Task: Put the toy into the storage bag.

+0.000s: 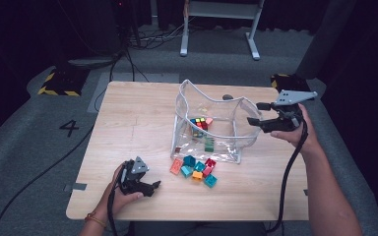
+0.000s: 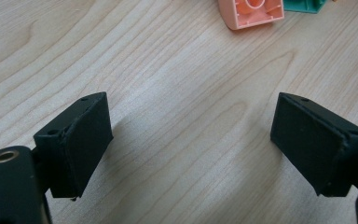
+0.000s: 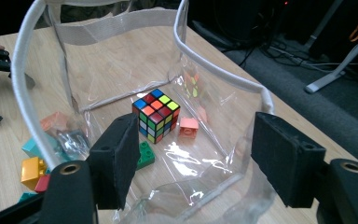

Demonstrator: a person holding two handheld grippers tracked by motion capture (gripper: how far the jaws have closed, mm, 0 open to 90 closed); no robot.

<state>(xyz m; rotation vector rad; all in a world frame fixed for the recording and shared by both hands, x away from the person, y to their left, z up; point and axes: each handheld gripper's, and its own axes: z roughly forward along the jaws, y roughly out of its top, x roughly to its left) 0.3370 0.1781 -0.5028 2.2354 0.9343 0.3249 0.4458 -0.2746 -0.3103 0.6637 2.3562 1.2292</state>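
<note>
Main risk we see: the clear bag is soft and stands on its own, so if our right gripper nudges the rim on the way back in, the wall could fold over or the bag could slide on the table, spilling the puzzle cube, the pink brick and the green brick already inside. Second risk: the loose bricks sit bunched just in front of the bag, touching one another, so a wide grab could pinch two or knock neighbours away. Third: the cable from the right gripper trails across the table edge and could drag. Pose: right hand is held up at the bag's right side, gripper pointing level toward the opening, jaws spread apart with nothing between them. Left hand rests low at the near-left of the table, left gripper aimed toward the pile, jaws released and empty above bare wood, an orange brick just ahead.
</note>
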